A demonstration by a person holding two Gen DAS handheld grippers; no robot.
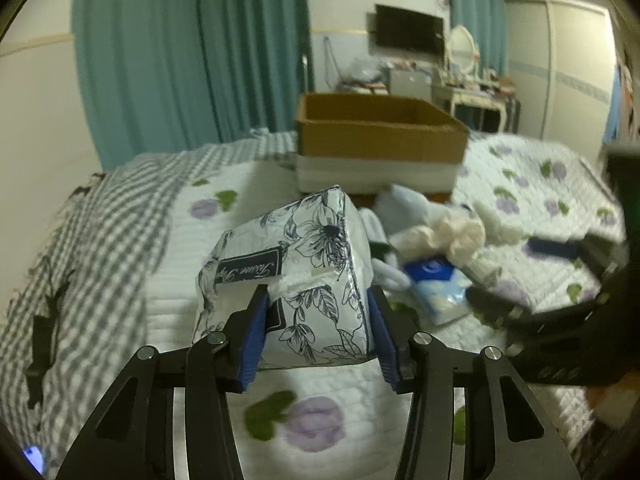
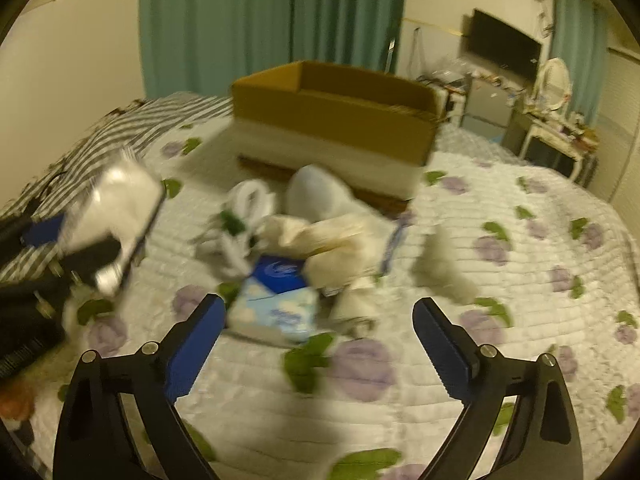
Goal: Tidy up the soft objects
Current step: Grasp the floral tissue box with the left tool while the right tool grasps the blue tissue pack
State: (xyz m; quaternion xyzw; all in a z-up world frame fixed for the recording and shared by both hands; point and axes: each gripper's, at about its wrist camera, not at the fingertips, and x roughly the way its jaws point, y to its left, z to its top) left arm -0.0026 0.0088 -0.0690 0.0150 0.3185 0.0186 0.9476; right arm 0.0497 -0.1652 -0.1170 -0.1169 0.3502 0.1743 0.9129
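So we've got the floral tissue pack (image 1: 296, 276) clamped in the left tool (image 1: 316, 336), lifted over the bed (image 1: 132, 280). Probably best to keep the squeeze gentle and carry it level to the cardboard box (image 1: 380, 136) behind the pile. Our right tool (image 2: 320, 344) hangs wide apart and empty, just short of the blue tissue pack (image 2: 276, 304) in the heap.
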